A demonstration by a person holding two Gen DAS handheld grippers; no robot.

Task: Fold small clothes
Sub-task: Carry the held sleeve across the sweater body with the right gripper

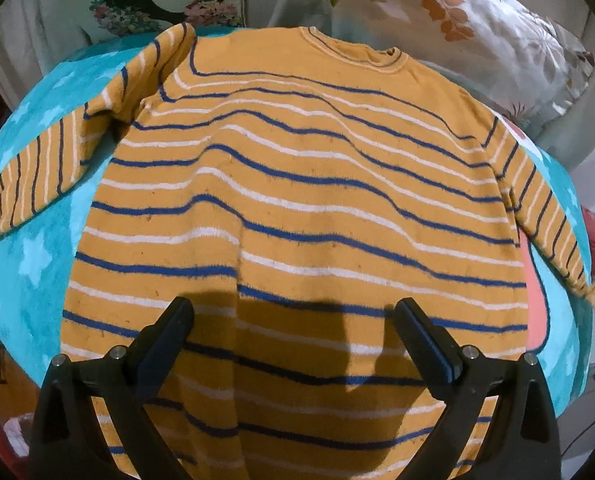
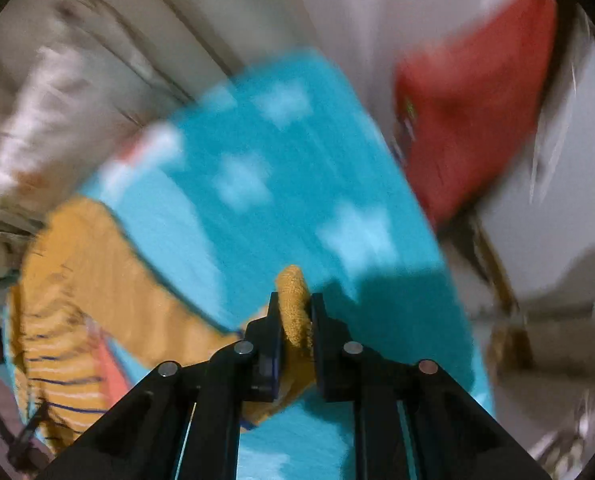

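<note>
A: Where was the striped sweater [image 1: 297,184]?

B: Spread flat, collar away from you, on the turquoise star blanket [image 1: 29,248]. Your left tongs [image 1: 293,316] hovered spread above its hem, gripping nothing.

A: And my right tongs [image 2: 294,316]?

B: They pinched the sleeve cuff [image 2: 293,304], probably so you could swing that sleeve across the body for the first fold. That view was blurred.

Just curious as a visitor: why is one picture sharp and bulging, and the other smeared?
Left wrist view: sharp, though the fisheye bows the striped sweater, shadowed near the left hand-held gripper. Right wrist view: motion blur smears the turquoise blanket.
</note>
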